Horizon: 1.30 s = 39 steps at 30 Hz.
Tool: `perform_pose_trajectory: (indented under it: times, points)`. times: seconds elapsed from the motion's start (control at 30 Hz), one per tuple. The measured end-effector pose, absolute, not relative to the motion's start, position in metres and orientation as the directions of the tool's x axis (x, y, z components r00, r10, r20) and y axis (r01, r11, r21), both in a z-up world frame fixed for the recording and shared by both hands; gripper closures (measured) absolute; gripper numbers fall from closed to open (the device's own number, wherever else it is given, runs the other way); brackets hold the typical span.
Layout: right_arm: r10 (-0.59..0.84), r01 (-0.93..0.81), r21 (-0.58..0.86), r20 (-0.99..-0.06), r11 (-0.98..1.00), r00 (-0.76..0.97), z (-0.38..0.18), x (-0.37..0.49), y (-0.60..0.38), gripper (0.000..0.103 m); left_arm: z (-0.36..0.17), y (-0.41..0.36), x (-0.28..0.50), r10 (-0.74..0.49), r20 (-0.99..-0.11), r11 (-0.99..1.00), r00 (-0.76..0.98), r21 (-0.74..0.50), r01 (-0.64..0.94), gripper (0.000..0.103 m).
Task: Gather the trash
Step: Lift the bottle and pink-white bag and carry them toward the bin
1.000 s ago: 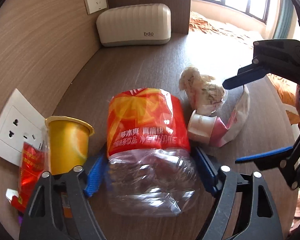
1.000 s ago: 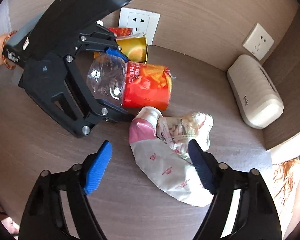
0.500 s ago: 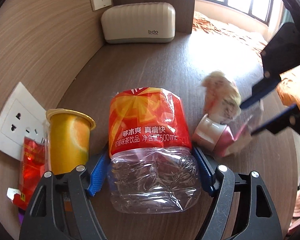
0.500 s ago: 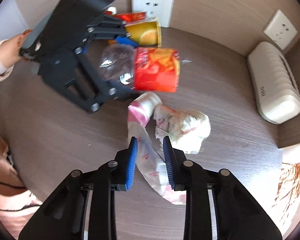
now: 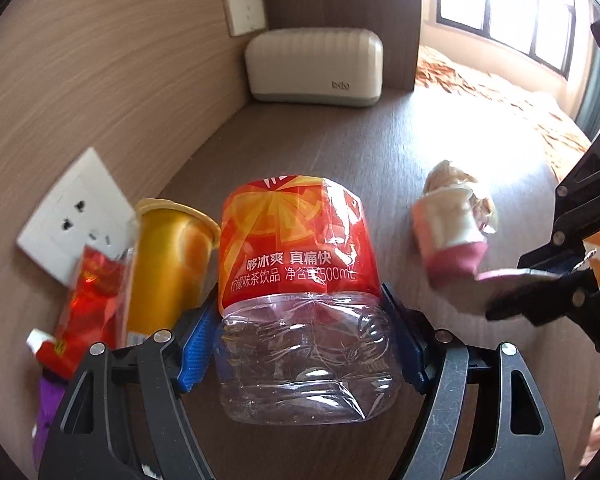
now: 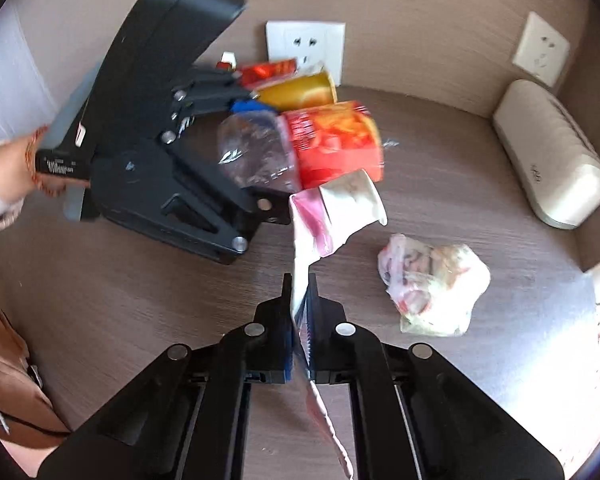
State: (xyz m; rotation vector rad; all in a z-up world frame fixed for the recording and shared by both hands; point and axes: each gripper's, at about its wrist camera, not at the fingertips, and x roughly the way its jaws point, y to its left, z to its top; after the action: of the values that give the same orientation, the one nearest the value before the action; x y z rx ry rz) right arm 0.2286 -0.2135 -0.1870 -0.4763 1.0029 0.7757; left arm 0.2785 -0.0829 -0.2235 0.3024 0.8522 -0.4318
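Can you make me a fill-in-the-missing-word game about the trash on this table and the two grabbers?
1. The left gripper has a plastic bottle with a ____ label between its fingers.
2. The right gripper is shut on the flat pink and white ____.
3. Next to the bottle stands a ____ cup, in front of a wall socket.
4. The crumpled plastic bag lies on the table, held by ____ gripper.

Missing words: red; wrapper; yellow; neither
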Motion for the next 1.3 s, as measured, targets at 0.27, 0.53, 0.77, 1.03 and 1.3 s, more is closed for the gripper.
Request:
perform_pose_trajectory:
  times: [0.27, 0.53, 0.77, 1.03, 1.3]
  points:
    - [0.359, -0.669, -0.027, -0.827, 0.743, 0.433, -0.154, 0.213, -0.237, 0.097, -0.185, -0.087, 0.248, -0.264, -0.743, 0.889, 0.616, 0.061, 0.454, 0.03]
    - [0.329, -0.563, -0.041, -0.776, 0.825, 0.539, -0.121, 0.169, -0.288, 0.096, -0.15, -0.121, 0.2, -0.26, -0.714, 0.884, 0.65, 0.094, 0.458, 0.03]
    - [0.27, -0.465, -0.057, -0.749, 0.884, 0.605, -0.112, 0.118, -0.331, 0.096, -0.134, -0.175, 0.16, -0.333, -0.706, 0.83, 0.625, 0.094, 0.549, 0.03]
    - [0.184, -0.344, -0.054, -0.761, 0.938, 0.622, -0.112, 0.072, -0.396, 0.096, -0.138, -0.245, 0.131, -0.413, -0.717, 0.744, 0.562, 0.09, 0.662, 0.03]
    - [0.123, -0.259, -0.045, -0.793, 0.965, 0.597, -0.124, 0.039, -0.463, 0.096, -0.166, -0.33, 0.1, -0.444, -0.766, 0.652, 0.465, 0.08, 0.754, 0.03]
